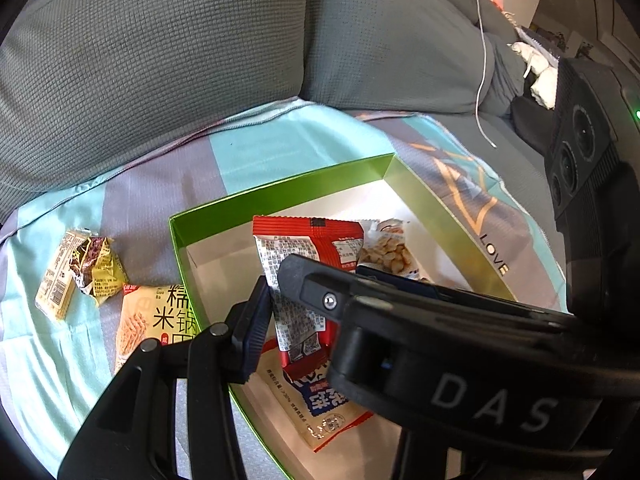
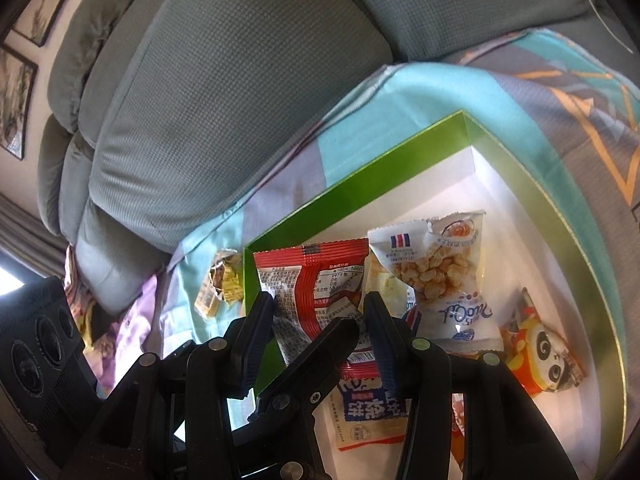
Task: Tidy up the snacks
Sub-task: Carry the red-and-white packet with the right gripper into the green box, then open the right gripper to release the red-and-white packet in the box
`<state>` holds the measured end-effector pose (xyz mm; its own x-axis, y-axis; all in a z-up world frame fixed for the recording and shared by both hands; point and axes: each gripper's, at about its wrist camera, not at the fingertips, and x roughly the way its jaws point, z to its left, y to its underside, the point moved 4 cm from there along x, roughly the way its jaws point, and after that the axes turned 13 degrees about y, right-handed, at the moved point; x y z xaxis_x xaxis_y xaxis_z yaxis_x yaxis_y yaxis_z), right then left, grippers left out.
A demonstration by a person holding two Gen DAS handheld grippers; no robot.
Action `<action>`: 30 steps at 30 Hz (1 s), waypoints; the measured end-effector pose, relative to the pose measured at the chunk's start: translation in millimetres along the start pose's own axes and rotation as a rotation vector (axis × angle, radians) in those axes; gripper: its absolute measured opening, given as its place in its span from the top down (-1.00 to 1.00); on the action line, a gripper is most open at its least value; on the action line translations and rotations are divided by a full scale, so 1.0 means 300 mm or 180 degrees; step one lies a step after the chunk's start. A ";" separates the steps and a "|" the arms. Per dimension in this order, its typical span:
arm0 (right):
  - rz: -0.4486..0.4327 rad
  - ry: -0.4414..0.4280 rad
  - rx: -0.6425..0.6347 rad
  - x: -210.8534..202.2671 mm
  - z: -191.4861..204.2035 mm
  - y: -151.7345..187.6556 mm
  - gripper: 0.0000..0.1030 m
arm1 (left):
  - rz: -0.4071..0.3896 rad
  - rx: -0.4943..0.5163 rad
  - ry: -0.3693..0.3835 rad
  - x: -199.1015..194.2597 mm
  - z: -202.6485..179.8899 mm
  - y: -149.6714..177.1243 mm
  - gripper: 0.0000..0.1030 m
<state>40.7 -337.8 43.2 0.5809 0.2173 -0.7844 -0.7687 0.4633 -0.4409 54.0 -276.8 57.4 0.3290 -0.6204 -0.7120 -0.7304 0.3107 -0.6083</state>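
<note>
Left gripper (image 1: 276,308): jaws pinch the red snack packet (image 1: 304,264).
Right gripper (image 2: 316,328): jaws pinch the same packet.
Packet: between both pairs of jaws, above the green box (image 2: 360,188).
Beyond the jaws: popcorn bag (image 2: 440,276) inside the box.

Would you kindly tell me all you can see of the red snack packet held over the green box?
The red snack packet is a small crinkled foil pouch with a crimped red top edge, silver-white panels of fine print and a barcode low down. It stands nearly upright, its back to the cameras, over the green box. The left gripper and right gripper both pinch its lower part, above a red, white and blue packet.
</note>
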 end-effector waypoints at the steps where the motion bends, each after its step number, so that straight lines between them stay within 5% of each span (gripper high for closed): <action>1: 0.0021 -0.0014 0.0010 0.007 -0.001 -0.001 0.03 | 0.0017 -0.0006 -0.0012 0.004 0.002 0.000 0.13; 30: 0.0160 0.0126 0.0151 0.064 -0.045 -0.009 0.03 | 0.0328 -0.0236 0.0063 0.089 0.036 0.011 0.08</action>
<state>50.3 -346.6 23.4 0.5301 0.2075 -0.8222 -0.7826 0.4930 -0.3801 66.6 -284.6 32.7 0.2386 -0.6024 -0.7617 -0.8022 0.3198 -0.5041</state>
